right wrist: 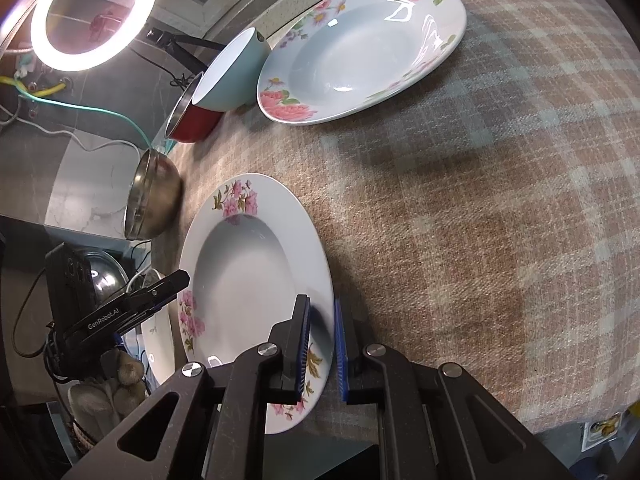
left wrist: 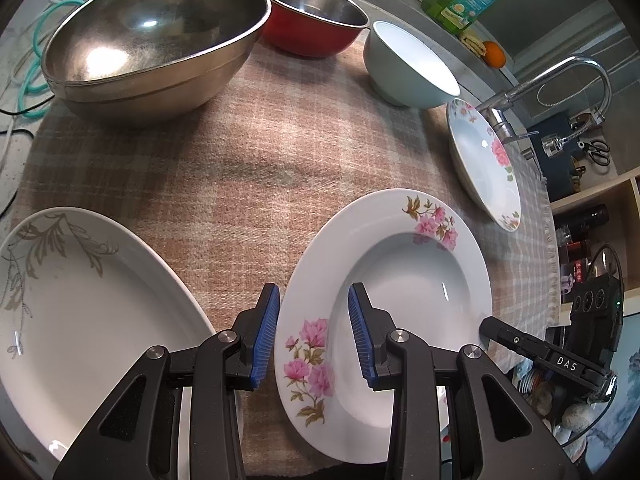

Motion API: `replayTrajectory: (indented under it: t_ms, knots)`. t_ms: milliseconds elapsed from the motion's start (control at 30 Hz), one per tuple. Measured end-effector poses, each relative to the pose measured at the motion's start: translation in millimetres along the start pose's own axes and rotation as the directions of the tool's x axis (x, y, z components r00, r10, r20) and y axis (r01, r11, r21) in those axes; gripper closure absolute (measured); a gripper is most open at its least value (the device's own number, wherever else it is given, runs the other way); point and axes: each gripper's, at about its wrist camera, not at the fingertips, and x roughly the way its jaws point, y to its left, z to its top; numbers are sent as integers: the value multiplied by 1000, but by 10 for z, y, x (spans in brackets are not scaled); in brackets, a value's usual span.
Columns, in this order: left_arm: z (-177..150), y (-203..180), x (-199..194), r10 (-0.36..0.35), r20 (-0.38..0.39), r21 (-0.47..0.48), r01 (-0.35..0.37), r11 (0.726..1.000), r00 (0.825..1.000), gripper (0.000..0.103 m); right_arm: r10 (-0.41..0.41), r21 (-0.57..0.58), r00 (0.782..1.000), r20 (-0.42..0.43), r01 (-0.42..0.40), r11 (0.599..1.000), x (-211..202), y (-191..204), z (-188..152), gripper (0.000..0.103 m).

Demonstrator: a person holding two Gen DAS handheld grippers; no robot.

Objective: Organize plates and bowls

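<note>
Two tongs flank one pink-flower plate (left wrist: 384,280): right gripper (right wrist: 320,344) clenched on its near rim, left gripper (left wrist: 312,336) released, jaws straddling the opposite rim.

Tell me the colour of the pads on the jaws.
Blue ribbed pads on black plastic arms; clearest in the left wrist view.

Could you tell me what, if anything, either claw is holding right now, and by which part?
The right claw is shut on the rim of the near floral plate. The left claw straddles its opposite rim, pads apart, gripping nothing.
</note>
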Motion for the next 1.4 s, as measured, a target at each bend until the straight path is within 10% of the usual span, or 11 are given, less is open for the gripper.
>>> replayTrajectory:
  t_ms: [767, 933, 1200, 1400]
  knots:
    - [-161, -132, -462, -74, 119, 63, 67, 996, 990, 70, -117, -25, 978, 170, 123, 992, -518, 18, -220, 80]
    - [-262, -123, -515, -109, 142, 43, 104, 994, 984, 53, -120, -11, 969, 215, 125, 992, -605, 57, -322, 80]
    - [-340, -175, -624, -87, 157, 77, 76, 994, 984, 52, -137, 25, 945, 297, 136, 990, -763, 87, -439, 76]
    - [-371, -255, -638, -59, 167, 70, 48, 996, 984, 36, -124, 5, 936, 328, 130, 992, -856, 108, -437, 41]
